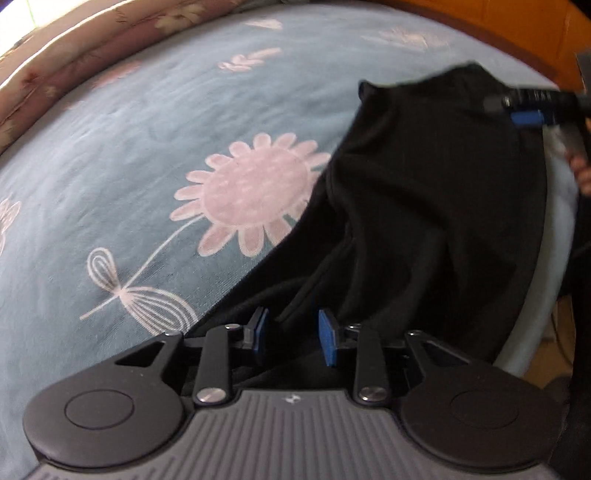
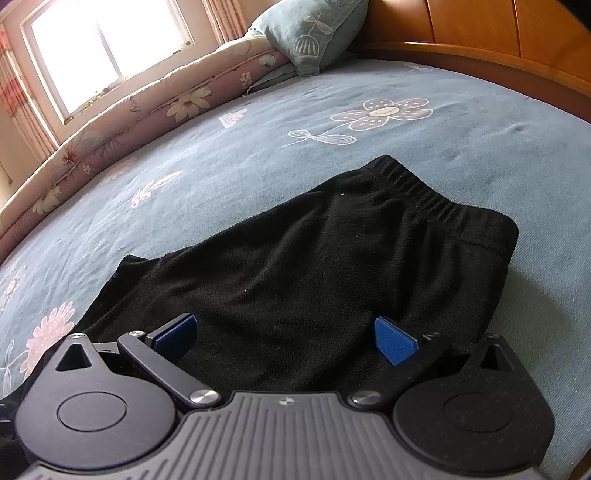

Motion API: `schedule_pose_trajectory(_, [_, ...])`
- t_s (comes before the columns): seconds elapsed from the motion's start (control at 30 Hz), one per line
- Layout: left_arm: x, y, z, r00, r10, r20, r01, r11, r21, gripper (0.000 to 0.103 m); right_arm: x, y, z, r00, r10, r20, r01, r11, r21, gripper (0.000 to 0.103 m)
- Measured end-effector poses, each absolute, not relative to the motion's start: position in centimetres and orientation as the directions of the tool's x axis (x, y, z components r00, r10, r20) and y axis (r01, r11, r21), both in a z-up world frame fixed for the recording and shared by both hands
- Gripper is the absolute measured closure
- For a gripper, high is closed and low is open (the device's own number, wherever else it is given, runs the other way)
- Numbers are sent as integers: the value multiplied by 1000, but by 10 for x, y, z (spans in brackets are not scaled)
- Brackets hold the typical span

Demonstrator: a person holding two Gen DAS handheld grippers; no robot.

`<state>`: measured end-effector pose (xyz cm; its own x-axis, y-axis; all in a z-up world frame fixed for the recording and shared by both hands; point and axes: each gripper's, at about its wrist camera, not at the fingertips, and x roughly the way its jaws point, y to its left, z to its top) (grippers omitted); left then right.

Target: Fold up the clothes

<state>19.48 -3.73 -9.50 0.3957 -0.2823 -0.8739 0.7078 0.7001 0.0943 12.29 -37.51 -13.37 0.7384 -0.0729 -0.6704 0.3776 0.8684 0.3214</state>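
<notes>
A black garment (image 2: 314, 258) with an elastic waistband (image 2: 424, 192) lies spread on the blue flowered bed sheet (image 2: 258, 155). My right gripper (image 2: 285, 338) hovers over its near part, jaws wide open with nothing pressed between the blue pads. In the left wrist view the same black garment (image 1: 424, 206) lies rumpled to the right. My left gripper (image 1: 293, 334) stands just above its near edge, jaws partly open, pads not pressing on the cloth. The right gripper (image 1: 517, 109) shows at the far edge of the garment, with a person's hand (image 1: 581, 173) behind it.
A rolled pink floral quilt (image 2: 147, 110) runs along the bed's far left side under a bright window (image 2: 107, 48). A blue pillow (image 2: 310, 33) leans at the wooden headboard (image 2: 480, 33). The bed's near edge (image 1: 528, 332) drops off at the right.
</notes>
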Motion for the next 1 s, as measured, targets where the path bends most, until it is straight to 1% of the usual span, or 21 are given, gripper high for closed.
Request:
schedule_pose_trajectory(0.07, [198,-39,-95,390,-269,-880,725,680,113,64,123,-374,-134,737,-75,-672,378,870,317,0])
schedule_pose_trajectory(0.13, [201,-40,-96,362,-264,-894,741,663,104,64,124,-374,-134,735,-78,-674,379,871,313,0])
schedule_pose_trajectory(0.17, [204,-40,-95,346,-261,-901,736,671,88,69,125,-374,-134,734,-78,-674,379,871,311,0])
schedule_pose_trajectory(0.2, [204,-40,-94,324,-267,-907,734,676,63,80,125,-373,-134,734,-79,-675,379,872,310,0])
schedule_pose_trajectory(0.27, [203,-42,-93,292,-276,-916,729,684,26,92,126,-373,-134,733,-80,-676,380,872,308,0])
schedule_pose_trajectory(0.33, [200,-43,-93,305,-264,-915,711,703,34,99,126,-373,-134,731,-82,-677,380,873,305,0])
schedule_pose_trajectory(0.37, [197,-42,-91,317,-263,-911,705,708,41,100,126,-373,-134,731,-83,-678,380,874,303,0])
schedule_pose_trajectory(0.53, [189,-28,-74,404,-272,-873,636,770,54,100,128,-375,-135,732,-79,-677,376,875,306,0])
schedule_pose_trajectory(0.6, [195,-21,-73,417,-247,-875,599,799,60,100,128,-375,-135,732,-77,-677,376,874,307,0])
schedule_pose_trajectory(0.7, [204,-13,-81,396,-235,-888,558,829,29,100,128,-376,-135,733,-75,-676,374,874,309,0])
schedule_pose_trajectory(0.77, [204,-14,-87,404,-215,-889,548,835,47,99,129,-377,-135,734,-73,-676,373,874,311,0])
schedule_pose_trajectory(0.8, [205,-15,-89,400,-210,-892,546,837,47,94,128,-377,-135,735,-72,-675,373,874,313,0])
schedule_pose_trajectory(0.93, [210,-13,-93,409,-189,-893,513,857,53,87,127,-378,-135,737,-69,-673,374,870,320,0])
schedule_pose_trajectory(1.0, [210,-11,-87,428,-185,-885,483,874,51,82,127,-378,-135,737,-68,-673,373,871,320,0])
